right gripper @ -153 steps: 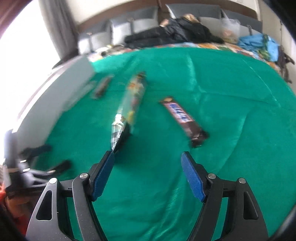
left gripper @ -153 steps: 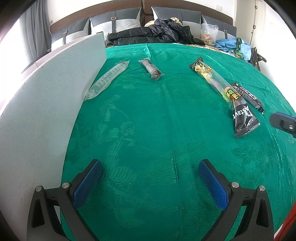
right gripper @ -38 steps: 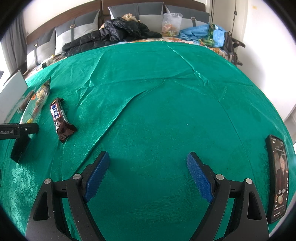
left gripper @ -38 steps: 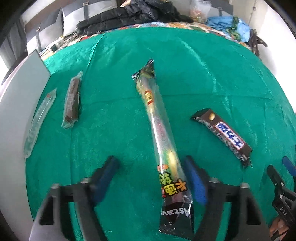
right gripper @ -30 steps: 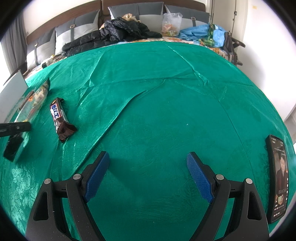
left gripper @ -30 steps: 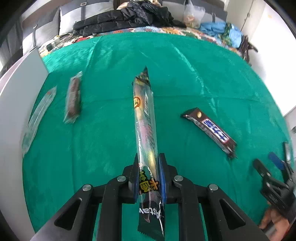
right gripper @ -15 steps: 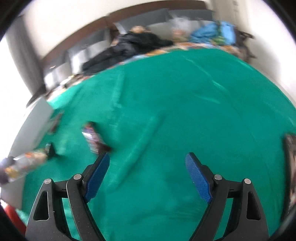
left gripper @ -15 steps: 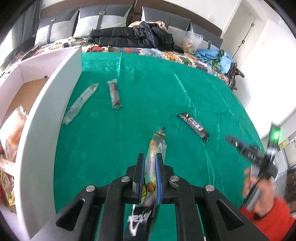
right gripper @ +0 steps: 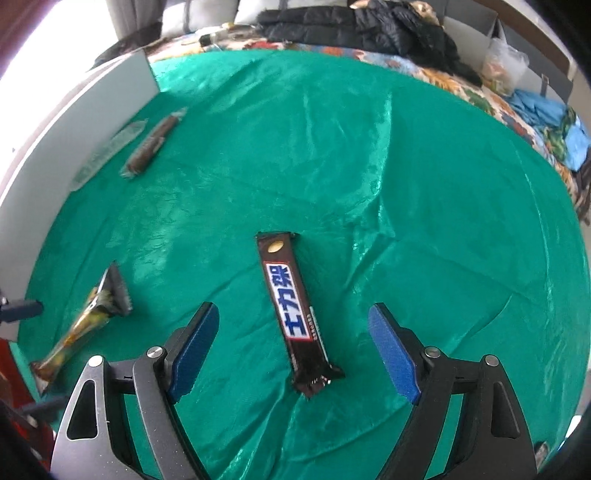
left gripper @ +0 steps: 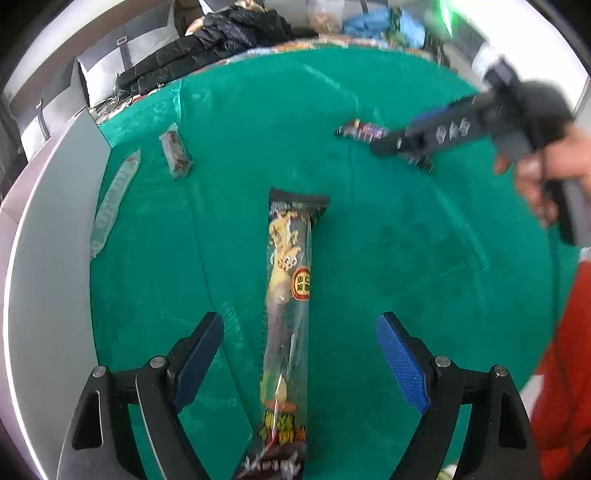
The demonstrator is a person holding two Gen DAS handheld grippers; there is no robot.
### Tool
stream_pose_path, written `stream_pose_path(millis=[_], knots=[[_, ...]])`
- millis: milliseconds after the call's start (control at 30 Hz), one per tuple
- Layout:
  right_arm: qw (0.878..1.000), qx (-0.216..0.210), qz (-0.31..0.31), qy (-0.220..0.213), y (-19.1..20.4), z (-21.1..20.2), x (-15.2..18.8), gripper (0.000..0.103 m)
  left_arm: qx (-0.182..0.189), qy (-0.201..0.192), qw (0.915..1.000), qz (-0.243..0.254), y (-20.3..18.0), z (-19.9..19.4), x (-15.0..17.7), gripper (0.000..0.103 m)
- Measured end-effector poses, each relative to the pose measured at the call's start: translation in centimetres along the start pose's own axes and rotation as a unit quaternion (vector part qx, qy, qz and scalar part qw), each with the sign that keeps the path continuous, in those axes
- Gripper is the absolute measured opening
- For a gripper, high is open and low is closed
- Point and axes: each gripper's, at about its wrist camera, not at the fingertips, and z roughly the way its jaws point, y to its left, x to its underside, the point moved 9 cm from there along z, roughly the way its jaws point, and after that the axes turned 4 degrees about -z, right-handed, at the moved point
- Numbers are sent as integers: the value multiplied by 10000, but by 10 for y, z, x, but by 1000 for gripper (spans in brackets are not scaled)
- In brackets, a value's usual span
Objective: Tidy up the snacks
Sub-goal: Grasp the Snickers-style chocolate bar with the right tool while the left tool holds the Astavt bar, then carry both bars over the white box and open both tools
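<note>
A long dark snack packet point(left gripper: 288, 314) lies on the green cloth between the fingers of my left gripper point(left gripper: 299, 360). Its jaws are opening and the pads stand clear of the packet. In the right wrist view the same packet point(right gripper: 85, 328) lies at the left. A brown chocolate bar point(right gripper: 295, 314) with a blue-and-white label lies between the fingers of my right gripper point(right gripper: 295, 347). Those jaws are closing slightly, with wide gaps on both sides of the bar. From the left wrist view, the right gripper point(left gripper: 424, 136) hovers over the blurred bar point(left gripper: 360, 131), held by a hand point(left gripper: 543, 173).
A white box wall point(left gripper: 48, 240) runs along the left edge of the cloth. Beside it lie a clear packet point(left gripper: 112, 203) and a small brown bar point(left gripper: 176, 155). A black jacket point(right gripper: 354, 29) and blue clothes point(right gripper: 546, 110) sit beyond the far edge.
My left gripper carried the long packet toward the white box, then opened, and the packet now lies on the cloth. My right gripper swung left until the chocolate bar lay between its fingers.
</note>
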Motion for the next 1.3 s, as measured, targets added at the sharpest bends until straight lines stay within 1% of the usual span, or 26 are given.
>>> stream_pose_path(millis=[33, 67, 100, 133, 167, 233, 300, 367, 467, 600, 667, 700, 767, 833, 867, 900, 933, 967, 1033, 1100, 1133, 1167, 1200, 1233, 1267, 1300], knots=[[9999, -56, 93, 6, -3, 1, 2, 79, -90, 106, 9999, 19, 1, 8, 2, 77], [9996, -150, 235, 11, -6, 1, 8, 43, -128, 172, 9998, 19, 2, 12, 3, 62], [9991, -243, 346, 72, -7, 2, 12, 19, 58, 103, 9999, -58, 1, 13, 3, 50], [9983, -300, 487, 130, -8, 3, 18, 18, 124, 76, 9998, -169, 2, 15, 2, 24], [9978, -329, 556, 112, -12, -1, 24, 18, 143, 39, 9996, -236, 4, 14, 1, 12], [9966, -423, 708, 5, -15, -9, 32, 18, 280, 13, 9989, -388, 7, 12, 1, 12], [9919, -665, 1065, -205, -20, -24, 41, 18, 550, -135, 9965, -616, 8, 5, 0, 11], [9852, -906, 1395, -422, -24, -41, 50, 18, 809, -304, 9924, -874, 10, -6, -1, 11], [9786, -1095, 1634, -613, -25, -59, 61, 18, 1186, -605, 9834, -1230, 15, -33, -4, 11], [9788, -1116, 1524, -786, -15, -84, 56, 18, 1550, -1097, 9671, -1693, 37, -81, -12, 11], [9794, -1202, 1358, -886, -2, -100, 46, 18, 1658, -1345, 9578, -1923, 56, -108, -15, 11], [9793, -1251, 1275, -948, 8, -108, 38, 18, 1697, -1514, 9515, -2071, 73, -127, -15, 11], [9775, -1424, 1086, -1114, 35, -129, 20, 18, 1643, -1723, 9447, -2255, 98, -151, -13, 11], [9739, -1661, 864, -1284, 72, -145, -5, 18, 1456, -1917, 9390, -2456, 140, -174, -7, 11], [9714, -1796, 767, -1347, 88, -154, -13, 18, 1301, -1991, 9376, -2535, 161, -182, -3, 11], [9679, -1972, 661, -1409, 109, -163, -24, 18, 1032, -2069, 9370, -2618, 189, -193, 5, 11], [9632, -2185, 545, -1468, 134, -172, -37, 18, 877, -2088, 9368, -2668, 205, -198, 13, 11], [9586, -2379, 436, -1501, 160, -179, -48, 18, 655, -2079, 9354, -2785, 230, -204, 24, 11], [9497, -2733, 228, -1511, 204, -190, -66, 18, 375, -2048, 9326, -2947, 264, -210, 40, 11], [9386, -3128, 9, -1455, 257, -198, -84, 18, -117, -1945, 9323, -3047, 303, -212, 58, 12], [9326, -3323, -79, -1406, 287, -199, -93, 18, -268, -1877, 9323, -3081, 314, -211, 66, 15], [9289, -3438, -117, -1372, 304, -198, -98, 23, -533, -1765, 9309, -3155, 329, -206, 76, 28], [9249, -3571, -152, -1295, 323, -195, -103, 39, -802, -1613, 9292, -3229, 344, -201, 85, 40], [9240, -3655, -168, -1114, 343, -186, -106, 55, -1099, -1457, 9248, -3339, 358, -197, 95, 71], [9259, -3641, -131, -1003, 351, -180, -104, 74, -1247, -1451, 9209, -3396, 363, -196, 103, 84], [9279, -3589, -78, -1008, 354, -176, -102, 74, -1412, -1562, 9144, -3459, 369, -199, 111, 85]])
